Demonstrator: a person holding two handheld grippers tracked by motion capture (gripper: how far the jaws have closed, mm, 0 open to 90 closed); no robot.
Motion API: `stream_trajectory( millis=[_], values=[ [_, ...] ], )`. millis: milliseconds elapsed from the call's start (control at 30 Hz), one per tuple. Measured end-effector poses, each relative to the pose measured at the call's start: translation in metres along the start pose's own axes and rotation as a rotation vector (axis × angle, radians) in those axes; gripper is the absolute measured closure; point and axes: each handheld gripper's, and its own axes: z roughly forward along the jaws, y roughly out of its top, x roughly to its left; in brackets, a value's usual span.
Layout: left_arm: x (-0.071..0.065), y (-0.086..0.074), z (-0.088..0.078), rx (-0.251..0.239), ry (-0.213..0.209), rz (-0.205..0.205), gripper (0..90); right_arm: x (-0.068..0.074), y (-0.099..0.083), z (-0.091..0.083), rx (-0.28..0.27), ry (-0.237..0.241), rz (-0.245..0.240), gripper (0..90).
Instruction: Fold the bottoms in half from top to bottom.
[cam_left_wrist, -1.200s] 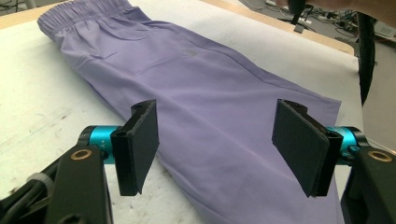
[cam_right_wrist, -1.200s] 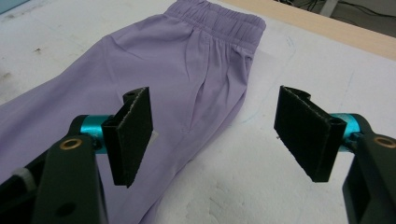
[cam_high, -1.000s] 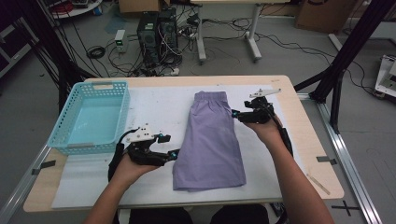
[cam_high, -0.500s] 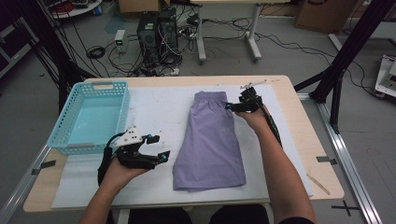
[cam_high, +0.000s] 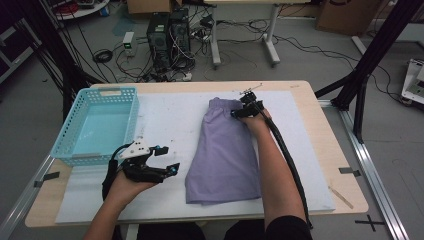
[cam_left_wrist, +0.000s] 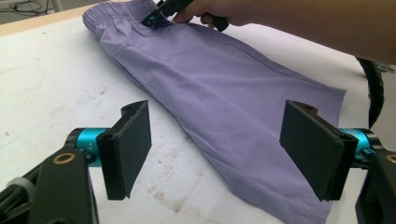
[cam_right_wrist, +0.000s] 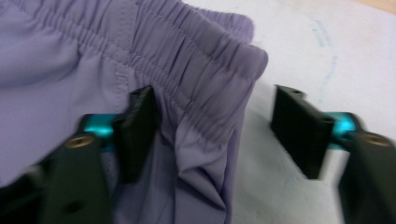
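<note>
My right tool (cam_high: 239, 113) has just been closing, jaws astride the shorts' (cam_high: 222, 150) waistband, not yet pinching; my left tool (cam_high: 169, 159) hangs open, empty.

You have plain lilac shorts (cam_high: 225, 150) on a white mat (cam_high: 170, 115) covering the pale wood worktop (cam_high: 310, 100). The basket (cam_high: 97, 125) is light blue. Your tools are black with teal accents.

We saw a wooden table (cam_high: 320, 107) carrying a white mat (cam_high: 170, 117); purple shorts (cam_high: 220, 155) and a blue basket (cam_high: 97, 125) lay on it.
</note>
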Motion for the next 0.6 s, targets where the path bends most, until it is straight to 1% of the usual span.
stream_trajectory(
  millis=[33,67,100,167,200,233,267,300,367,433,467,533,600],
  values=[
    [-0.001,0.0,0.0,-0.001,-0.001,0.004,24.8,0.002,0.0,-0.002,0.009,0.007,-0.021,78.4],
    [-0.001,0.0,0.0,-0.002,-0.003,0.006,24.9,0.005,0.001,-0.002,0.015,0.006,-0.04,83.4],
    [-0.002,0.001,0.0,-0.004,-0.005,0.004,24.9,0.008,0.002,-0.002,0.017,-0.002,-0.062,84.5],
    [-0.002,0.0,0.001,-0.004,-0.006,0.003,24.9,0.009,0.003,-0.004,0.017,0.001,-0.065,85.7],
    [-0.002,0.001,0.001,0.0,-0.01,0.006,24.9,0.006,0.003,-0.005,0.004,0.011,-0.06,85.9],
    [-0.002,0.001,0.002,0.0,-0.012,0.005,24.9,0.005,0.003,-0.007,-0.009,0.026,-0.041,86.0],
    [-0.002,0.001,0.002,0.003,-0.012,0.01,24.9,0.003,0.003,-0.01,-0.026,0.036,-0.035,86.1],
    [-0.002,0.001,0.003,0.001,-0.012,0.008,24.9,0.003,0.004,-0.013,-0.04,0.04,-0.037,86.1],
    [-0.002,0.001,0.004,0.004,-0.011,0.011,24.9,0.004,0.007,-0.019,-0.078,0.061,-0.062,86.3],
    [-0.001,0.001,0.005,0.002,-0.015,0.008,24.9,0.006,0.01,-0.027,-0.104,0.072,-0.071,86.3],
    [-0.002,0.001,0.005,0.002,-0.012,0.006,24.9,0.005,0.011,-0.03,-0.114,0.073,-0.089,86.3],
    [-0.002,0.002,0.006,0.001,-0.013,0.003,24.9,0.006,0.012,-0.037,-0.117,0.082,-0.094,86.3],
    [-0.003,0.002,0.005,0.002,-0.013,0.009,24.9,0.007,0.011,-0.044,-0.137,0.084,-0.109,86.3]
  ],
)
